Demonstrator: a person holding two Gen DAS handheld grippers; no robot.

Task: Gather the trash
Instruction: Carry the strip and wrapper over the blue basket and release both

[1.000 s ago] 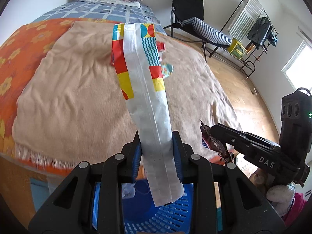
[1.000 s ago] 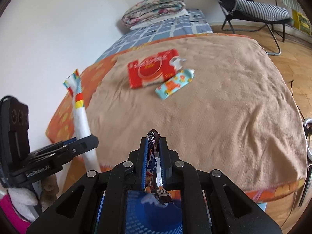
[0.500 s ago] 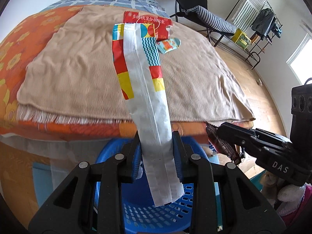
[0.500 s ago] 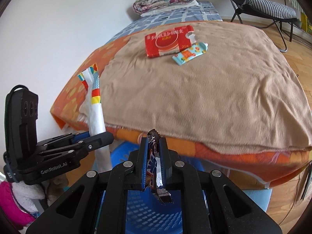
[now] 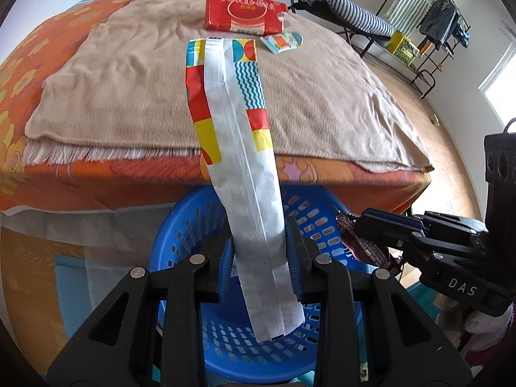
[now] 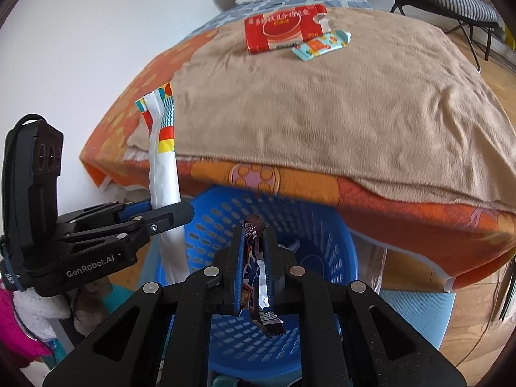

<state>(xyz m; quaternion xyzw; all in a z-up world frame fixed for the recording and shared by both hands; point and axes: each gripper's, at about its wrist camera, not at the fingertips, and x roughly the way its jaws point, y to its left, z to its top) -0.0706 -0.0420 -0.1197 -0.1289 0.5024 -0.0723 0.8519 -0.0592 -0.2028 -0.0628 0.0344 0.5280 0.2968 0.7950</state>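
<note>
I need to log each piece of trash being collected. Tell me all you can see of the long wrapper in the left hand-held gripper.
The long wrapper is a flattened, crinkly strip, silvery-white along its middle seam, with red, yellow and teal printed panels at its upper end. It stands nearly upright, pinched low down in the left hand-held gripper, its lower end hanging over the blue basket.

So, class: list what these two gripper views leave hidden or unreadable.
- Blue basket floor, left wrist view: hidden by the long wrapper and left gripper.
- Dark wrapper print, right wrist view: squeezed inside the right gripper.
- Red packet text: too small.
- Basket's near rim: cut off, both views.
</note>
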